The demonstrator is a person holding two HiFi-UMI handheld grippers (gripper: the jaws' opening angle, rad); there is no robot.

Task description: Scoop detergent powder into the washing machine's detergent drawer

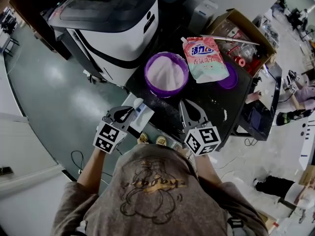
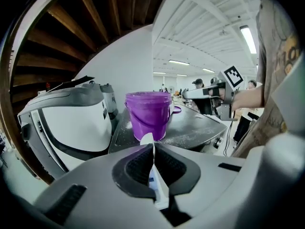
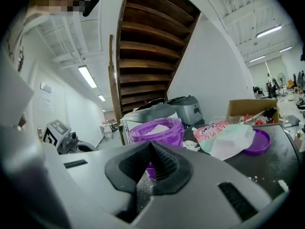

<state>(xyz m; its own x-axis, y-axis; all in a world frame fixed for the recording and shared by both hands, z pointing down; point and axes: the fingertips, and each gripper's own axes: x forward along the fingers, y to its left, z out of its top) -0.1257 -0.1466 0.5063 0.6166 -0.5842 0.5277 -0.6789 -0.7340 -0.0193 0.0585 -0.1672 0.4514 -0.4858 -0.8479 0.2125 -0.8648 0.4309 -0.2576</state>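
A purple bucket point(image 1: 166, 73) full of white detergent powder stands on the dark washing machine top point(image 1: 206, 107). My left gripper point(image 1: 130, 113) is at the machine's front left corner, shut on the handle of a white scoop point(image 1: 138, 103) whose bowl points toward the bucket. In the left gripper view the scoop point(image 2: 152, 161) stands edge-on between the jaws, with the bucket point(image 2: 148, 113) a short way ahead. What looks like the white detergent drawer point(image 1: 143, 122) juts out below that gripper. My right gripper point(image 1: 186, 106) is shut and empty, just in front of the bucket point(image 3: 157, 130).
A pink detergent pouch point(image 1: 204, 58) lies right of the bucket beside the purple lid point(image 1: 229, 80). A cardboard box point(image 1: 246, 38) of clutter sits at the back right. A white and grey machine point(image 1: 113, 23) stands to the left. Spilt powder dusts the top.
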